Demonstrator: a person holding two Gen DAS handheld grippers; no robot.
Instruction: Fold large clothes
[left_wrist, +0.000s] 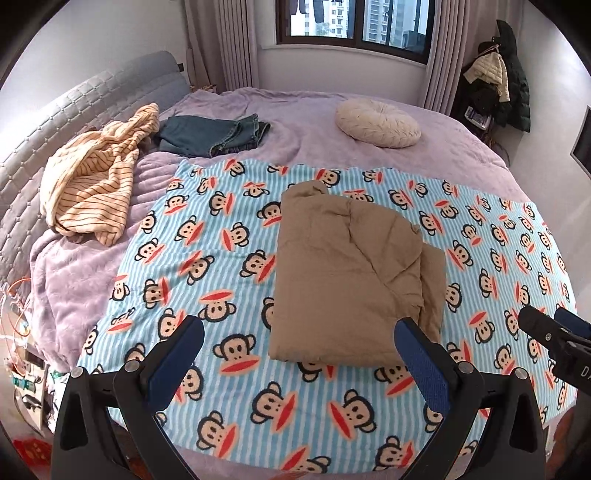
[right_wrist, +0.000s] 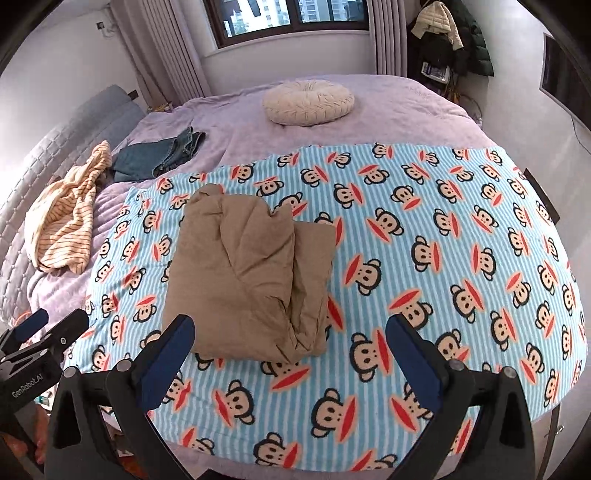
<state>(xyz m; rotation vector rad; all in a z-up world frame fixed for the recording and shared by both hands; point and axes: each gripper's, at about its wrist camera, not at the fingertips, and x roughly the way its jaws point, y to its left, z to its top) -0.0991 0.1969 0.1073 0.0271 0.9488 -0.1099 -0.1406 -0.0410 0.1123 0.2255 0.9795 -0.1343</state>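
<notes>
A folded tan garment (left_wrist: 347, 273) (right_wrist: 247, 277) lies in a thick rectangle on the blue striped monkey-print blanket (left_wrist: 207, 240) (right_wrist: 443, 258). My left gripper (left_wrist: 299, 339) hangs open above the blanket at the garment's near edge, with nothing between its blue pads. My right gripper (right_wrist: 290, 338) is also open and empty, above the garment's near right corner. Each gripper shows at the edge of the other's view: the right gripper (left_wrist: 546, 325), the left gripper (right_wrist: 51, 325). Neither touches the cloth.
A striped cream garment (left_wrist: 92, 188) (right_wrist: 66, 229) and folded jeans (left_wrist: 214, 134) (right_wrist: 159, 155) lie on the purple bedspread (left_wrist: 74, 269) near the grey headboard (left_wrist: 44, 122). A round cushion (left_wrist: 376, 123) (right_wrist: 308, 101) sits further back. Coats (left_wrist: 498, 74) hang in the far corner.
</notes>
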